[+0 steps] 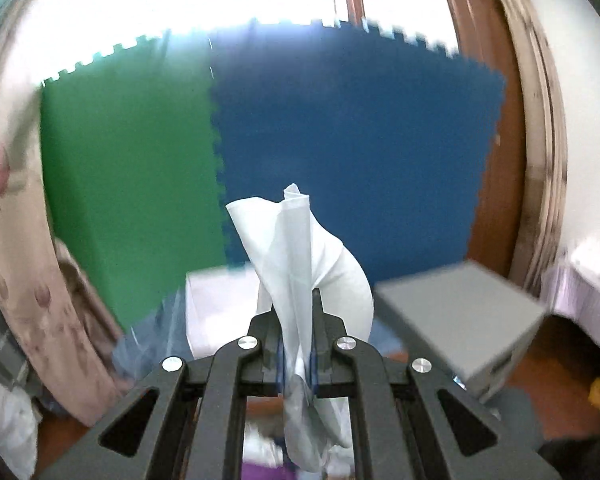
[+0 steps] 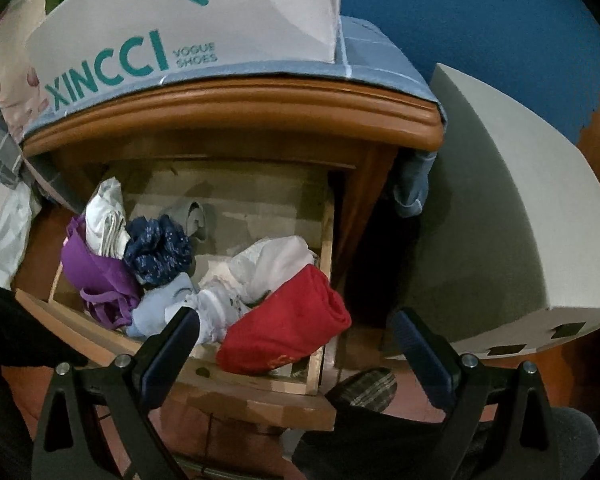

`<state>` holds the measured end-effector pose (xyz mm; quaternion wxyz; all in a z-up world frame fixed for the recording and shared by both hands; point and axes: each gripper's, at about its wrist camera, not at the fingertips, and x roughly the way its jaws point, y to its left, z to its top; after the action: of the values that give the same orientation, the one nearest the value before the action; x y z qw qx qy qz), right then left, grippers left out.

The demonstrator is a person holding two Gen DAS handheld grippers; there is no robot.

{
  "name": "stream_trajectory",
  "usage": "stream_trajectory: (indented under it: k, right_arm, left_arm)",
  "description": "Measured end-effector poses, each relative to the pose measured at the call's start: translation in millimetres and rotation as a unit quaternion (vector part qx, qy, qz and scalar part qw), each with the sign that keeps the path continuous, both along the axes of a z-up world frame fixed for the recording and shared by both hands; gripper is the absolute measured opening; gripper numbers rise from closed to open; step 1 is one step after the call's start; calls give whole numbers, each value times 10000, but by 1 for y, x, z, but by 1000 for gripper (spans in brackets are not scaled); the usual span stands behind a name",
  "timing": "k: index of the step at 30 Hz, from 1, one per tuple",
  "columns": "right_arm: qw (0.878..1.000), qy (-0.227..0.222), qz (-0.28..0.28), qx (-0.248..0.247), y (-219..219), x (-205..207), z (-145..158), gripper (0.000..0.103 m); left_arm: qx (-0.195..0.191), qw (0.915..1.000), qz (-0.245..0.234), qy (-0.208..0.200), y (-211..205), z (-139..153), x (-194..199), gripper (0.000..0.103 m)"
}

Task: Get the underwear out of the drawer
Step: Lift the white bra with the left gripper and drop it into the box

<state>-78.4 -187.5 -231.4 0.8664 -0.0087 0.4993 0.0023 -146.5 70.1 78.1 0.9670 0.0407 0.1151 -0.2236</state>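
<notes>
1. Two grippers are seen, one per wrist view.
2. Left gripper (image 1: 296, 320): jaws are pressed together on a pale blue-white garment (image 1: 300, 248), presumably underwear. The cloth is pinched between the pads, with a bunch standing up past the fingertips and a tail hanging down behind them, toward the camera.
3. The garment is held in the air, clear of the drawer; green mat (image 1: 128, 180) and blue mat (image 1: 352, 140) are seen behind it, a grey box (image 1: 460, 316) to the lower right.
4. Right gripper (image 2: 296, 332): fingers are spread wide, nothing is pinched. It is pointed down over the front of the open drawer (image 2: 260, 380).
5. Left finger (image 2: 168, 352) of the right gripper is seen over the drawer's front edge, just beside a light blue piece (image 2: 160, 308); right finger (image 2: 424, 360) is outside the drawer, to its right. Contact with the cloth cannot be told.
6. Between the spread fingers, a red garment (image 2: 284, 324) is lying at the drawer's front right corner.
7. Further clothes are left in the drawer: purple (image 2: 96, 272), dark blue patterned (image 2: 156, 252), white (image 2: 104, 220), grey (image 2: 192, 216), white bundle (image 2: 272, 264).
8. A paper bag (image 2: 180, 20) is standing on the nightstand (image 2: 240, 108) above the drawer.
</notes>
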Motion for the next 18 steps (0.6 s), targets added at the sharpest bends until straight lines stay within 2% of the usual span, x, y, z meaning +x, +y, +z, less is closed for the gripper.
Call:
stream_trajectory:
  k: [4, 8, 11, 14, 18]
  right_arm:
    - [9998, 39, 120, -131, 7, 0, -5, 100]
    - [9997, 23, 181, -187, 9, -1, -4, 100]
    - [9998, -1, 170, -139, 7, -1, -4, 100]
    - [9999, 8, 153, -71, 6, -1, -5, 100]
    - [9999, 12, 164, -7, 7, 0, -7, 100]
  left_arm:
    - [-177, 9973, 255, -663, 9, 56, 6, 7]
    - [-348, 9890, 602, -1303, 10, 103, 21, 7]
    - [-492, 9835, 816, -1536, 9, 114, 45, 7]
    - [-461, 9794, 954, -1719, -1, 112, 69, 7]
    - [-443, 9796, 1124, -1603, -13, 111, 107, 7]
